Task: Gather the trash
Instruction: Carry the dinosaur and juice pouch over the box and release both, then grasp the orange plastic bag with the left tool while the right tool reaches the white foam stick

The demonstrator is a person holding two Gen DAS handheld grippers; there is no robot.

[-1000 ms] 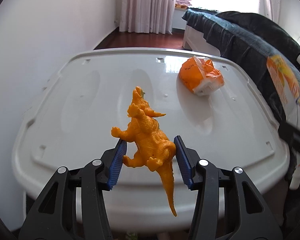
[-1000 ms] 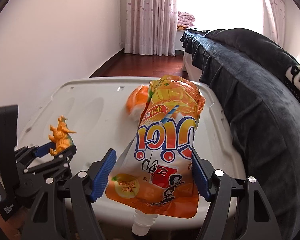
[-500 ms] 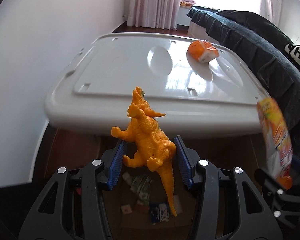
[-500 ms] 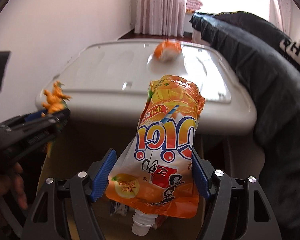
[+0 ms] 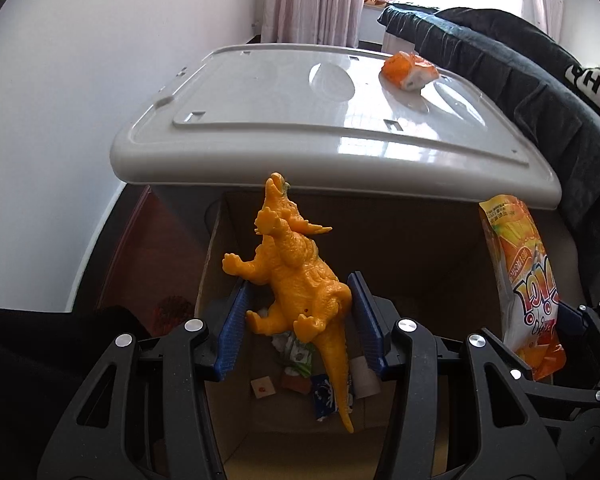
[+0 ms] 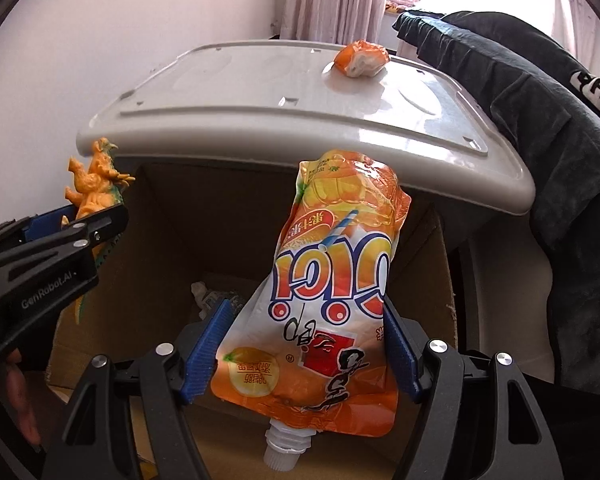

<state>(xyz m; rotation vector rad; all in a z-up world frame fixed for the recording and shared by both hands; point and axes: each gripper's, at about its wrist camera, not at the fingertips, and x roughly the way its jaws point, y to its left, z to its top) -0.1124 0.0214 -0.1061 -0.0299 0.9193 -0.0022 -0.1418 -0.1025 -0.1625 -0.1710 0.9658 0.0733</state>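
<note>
My left gripper is shut on an orange toy dinosaur and holds it above an open cardboard box. My right gripper is shut on an orange drink pouch, spout down, over the same box. The pouch also shows at the right of the left wrist view, and the dinosaur at the left of the right wrist view. A crumpled orange wrapper lies on the far right of the white lid.
The box floor holds several scraps of trash. A white wall runs on the left. A dark blanket-covered bed runs on the right. The white lid overhangs the box's far side.
Both grippers have pulled back off the white lid and lowered, still holding the dinosaur and the pouch. They now hang over the open cardboard box in front of the lid.
</note>
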